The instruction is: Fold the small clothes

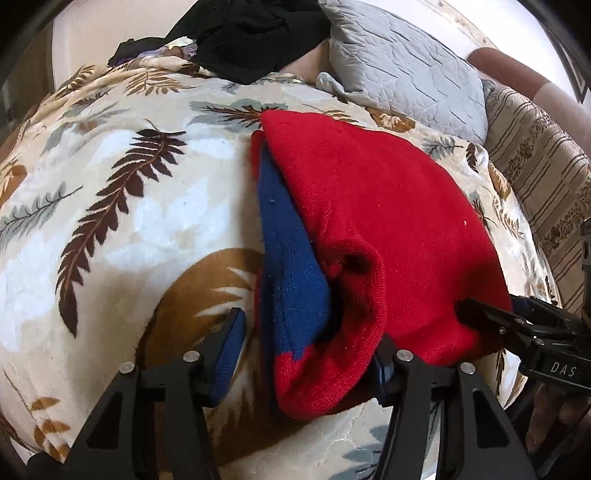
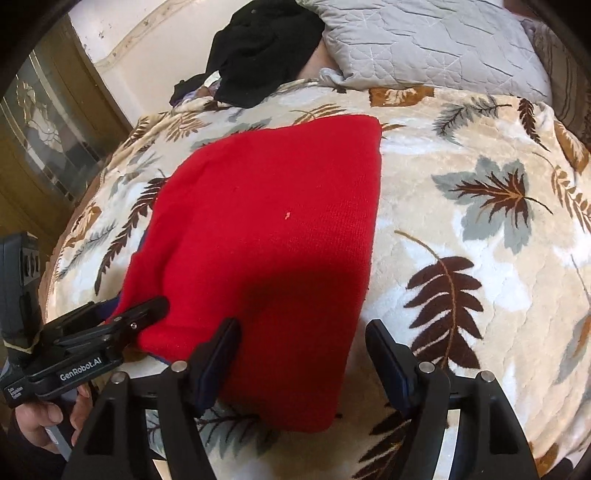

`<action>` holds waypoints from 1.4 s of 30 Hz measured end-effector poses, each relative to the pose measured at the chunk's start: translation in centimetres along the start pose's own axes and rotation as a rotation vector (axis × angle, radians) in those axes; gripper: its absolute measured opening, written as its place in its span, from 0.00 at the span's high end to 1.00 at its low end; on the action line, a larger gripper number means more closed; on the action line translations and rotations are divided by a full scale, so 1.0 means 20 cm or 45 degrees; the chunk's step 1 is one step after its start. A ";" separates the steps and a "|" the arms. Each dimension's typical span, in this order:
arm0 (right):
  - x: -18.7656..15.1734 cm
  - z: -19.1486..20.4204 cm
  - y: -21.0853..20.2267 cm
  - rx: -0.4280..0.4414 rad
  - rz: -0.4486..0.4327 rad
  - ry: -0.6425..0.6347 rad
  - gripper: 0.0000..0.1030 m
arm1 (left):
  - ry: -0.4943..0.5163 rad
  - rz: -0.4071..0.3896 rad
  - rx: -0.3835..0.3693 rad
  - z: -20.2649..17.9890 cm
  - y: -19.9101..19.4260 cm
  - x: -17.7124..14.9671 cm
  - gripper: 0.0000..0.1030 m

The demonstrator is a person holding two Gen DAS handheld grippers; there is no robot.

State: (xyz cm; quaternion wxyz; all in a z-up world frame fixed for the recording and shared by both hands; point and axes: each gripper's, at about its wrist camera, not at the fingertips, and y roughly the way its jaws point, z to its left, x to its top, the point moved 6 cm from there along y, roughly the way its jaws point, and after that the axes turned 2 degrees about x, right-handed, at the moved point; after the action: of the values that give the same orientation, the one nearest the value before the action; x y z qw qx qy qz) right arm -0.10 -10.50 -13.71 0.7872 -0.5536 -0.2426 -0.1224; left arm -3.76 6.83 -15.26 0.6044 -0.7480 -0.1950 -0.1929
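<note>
Lying folded on a plush, leaf-printed blanket (image 2: 461, 155) on the bed, the red knit sweater (image 2: 269, 221) shows a blue panel (image 1: 291, 258) along one edge. The left claw (image 1: 310, 343) gapes around its rolled hem; the right claw (image 2: 303, 343) stands wide over its near corner, gripping nothing. A quilted grey pillow (image 1: 406, 62) sits behind.

Red knit garment (image 1: 388, 206), folded, blue panel (image 1: 291, 273) showing along its left side — lying on a leaf-print blanket (image 1: 122, 229). Left gripper (image 1: 310, 343) jaws parted astride its near hem; right gripper (image 1: 480, 314) tip at its near right corner. Grey quilted pillow (image 1: 402, 70) and black clothing (image 1: 251, 33) at the blanket's far edge.
</note>
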 end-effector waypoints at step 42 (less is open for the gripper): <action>0.56 -0.11 -0.08 0.344 -0.076 0.044 0.60 | -0.061 -0.098 -0.310 -0.14 0.07 0.54 0.68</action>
State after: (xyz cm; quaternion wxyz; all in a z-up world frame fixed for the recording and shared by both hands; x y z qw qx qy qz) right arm 9.21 -12.29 -7.23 0.8547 -0.4329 -0.2596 -0.1212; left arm 5.97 4.44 -10.24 0.4963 -0.8122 -0.2132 -0.2203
